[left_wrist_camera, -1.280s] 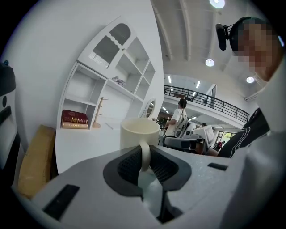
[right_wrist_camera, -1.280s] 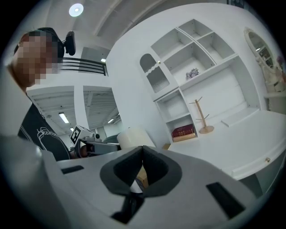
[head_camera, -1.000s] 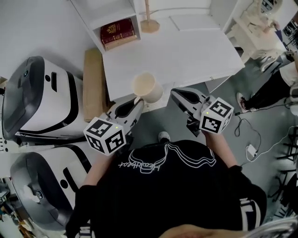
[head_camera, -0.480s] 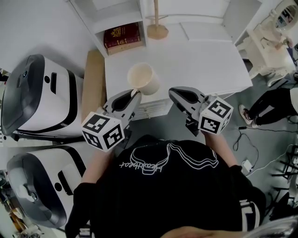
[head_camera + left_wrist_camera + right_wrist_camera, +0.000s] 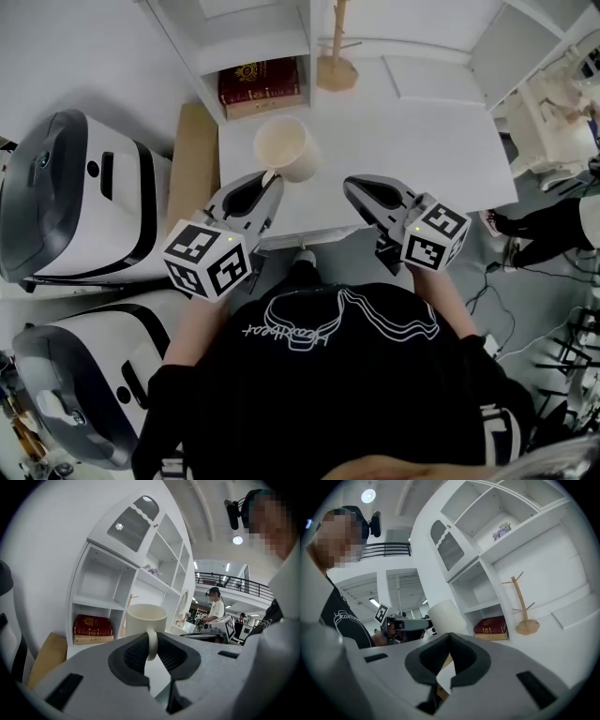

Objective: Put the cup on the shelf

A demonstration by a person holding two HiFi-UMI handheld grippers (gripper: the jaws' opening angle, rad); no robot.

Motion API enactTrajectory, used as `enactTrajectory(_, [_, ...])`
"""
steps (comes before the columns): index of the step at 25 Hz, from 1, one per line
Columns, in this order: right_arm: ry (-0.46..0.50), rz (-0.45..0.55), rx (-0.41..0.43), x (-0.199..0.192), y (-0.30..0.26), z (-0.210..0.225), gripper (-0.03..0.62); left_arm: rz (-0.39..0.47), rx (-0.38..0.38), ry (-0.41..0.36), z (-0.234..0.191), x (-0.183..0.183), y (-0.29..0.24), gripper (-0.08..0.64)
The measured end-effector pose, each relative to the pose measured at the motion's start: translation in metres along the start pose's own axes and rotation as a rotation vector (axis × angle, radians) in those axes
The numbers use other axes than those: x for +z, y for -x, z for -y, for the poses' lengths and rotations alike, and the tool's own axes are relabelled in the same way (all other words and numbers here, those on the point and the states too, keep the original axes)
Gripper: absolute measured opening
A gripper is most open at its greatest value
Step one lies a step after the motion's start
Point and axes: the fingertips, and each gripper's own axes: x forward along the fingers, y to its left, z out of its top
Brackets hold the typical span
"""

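A cream cup (image 5: 284, 148) hangs upright over the near left part of the white table (image 5: 422, 141). My left gripper (image 5: 270, 180) is shut on its handle (image 5: 152, 644); the cup body (image 5: 146, 618) rises just beyond the pads. The white shelf unit (image 5: 136, 573) stands behind it, with an empty compartment above a red book (image 5: 93, 625). My right gripper (image 5: 354, 190) is shut with nothing in it, held over the table's front edge to the cup's right. The cup (image 5: 447, 616) also shows at the left in the right gripper view.
A wooden mug tree (image 5: 337, 67) stands at the back of the table beside the red book (image 5: 259, 81). A wooden board (image 5: 193, 159) leans left of the table. Two large white and grey machines (image 5: 70, 197) sit on the floor at the left. A person (image 5: 215, 606) stands far off.
Both grippers and the cup have moved forward over the table toward the shelf. The left gripper's hold on the handle is unchanged.
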Motion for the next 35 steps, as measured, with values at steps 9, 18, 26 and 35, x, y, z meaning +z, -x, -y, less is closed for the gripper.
enactTrajectory(9, [-0.009,0.007,-0.033,0.030,-0.051,0.039,0.006,0.015,0.009,0.006,-0.066,0.037,-0.031,0.054])
enactTrajectory(18, [-0.033,0.026,-0.062,0.044,-0.080,0.069,0.006,0.037,0.046,-0.053,-0.118,0.078,-0.055,0.054])
enactTrajectory(26, [-0.023,0.043,-0.069,0.053,-0.093,0.083,0.006,0.059,0.047,-0.103,-0.143,0.113,-0.081,0.054])
enactTrajectory(35, [-0.046,0.041,-0.084,0.050,-0.102,0.101,0.006,0.064,0.097,-0.153,-0.175,0.141,-0.112,0.054])
